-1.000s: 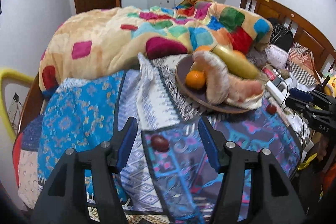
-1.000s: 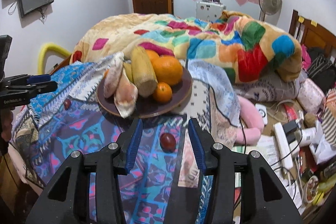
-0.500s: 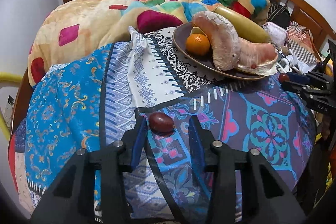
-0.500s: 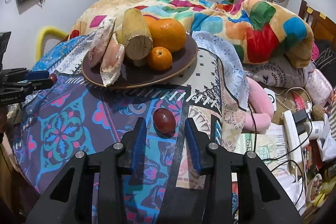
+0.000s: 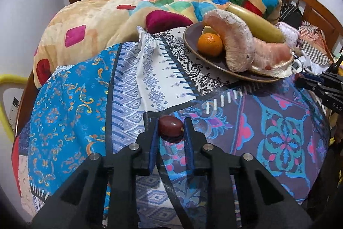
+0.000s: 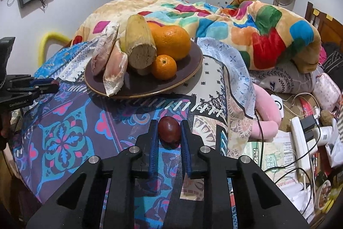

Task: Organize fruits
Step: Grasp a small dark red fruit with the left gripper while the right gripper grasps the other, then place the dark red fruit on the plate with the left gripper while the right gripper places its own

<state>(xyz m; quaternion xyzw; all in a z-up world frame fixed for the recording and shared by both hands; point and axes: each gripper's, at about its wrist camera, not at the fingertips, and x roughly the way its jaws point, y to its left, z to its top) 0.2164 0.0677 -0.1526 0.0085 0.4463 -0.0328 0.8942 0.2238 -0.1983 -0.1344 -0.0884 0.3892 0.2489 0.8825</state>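
My left gripper (image 5: 170,132) is shut on a small dark red fruit (image 5: 170,127) that rests on the patterned cloth. My right gripper (image 6: 169,132) is shut on a second dark red fruit (image 6: 169,131), also on the cloth. A brown plate (image 6: 193,65) holds a large orange (image 6: 171,41), a small orange (image 6: 164,67), a tan gourd-like piece (image 6: 139,42) and pink pomelo segments (image 6: 113,65). The plate also shows in the left wrist view (image 5: 193,44), beyond and right of my left gripper. The right gripper appears at the right edge there (image 5: 300,77).
A colourful quilt (image 6: 246,20) is heaped behind the plate. A pink cushion (image 6: 265,108), a power strip (image 6: 300,138) and cables lie to the right. A wooden headboard (image 5: 310,5) stands at the far right. The cloth drops off at its front edge.
Both grippers moved forward and down and closed: each now clamps its dark red fruit, which lay between open fingers before.
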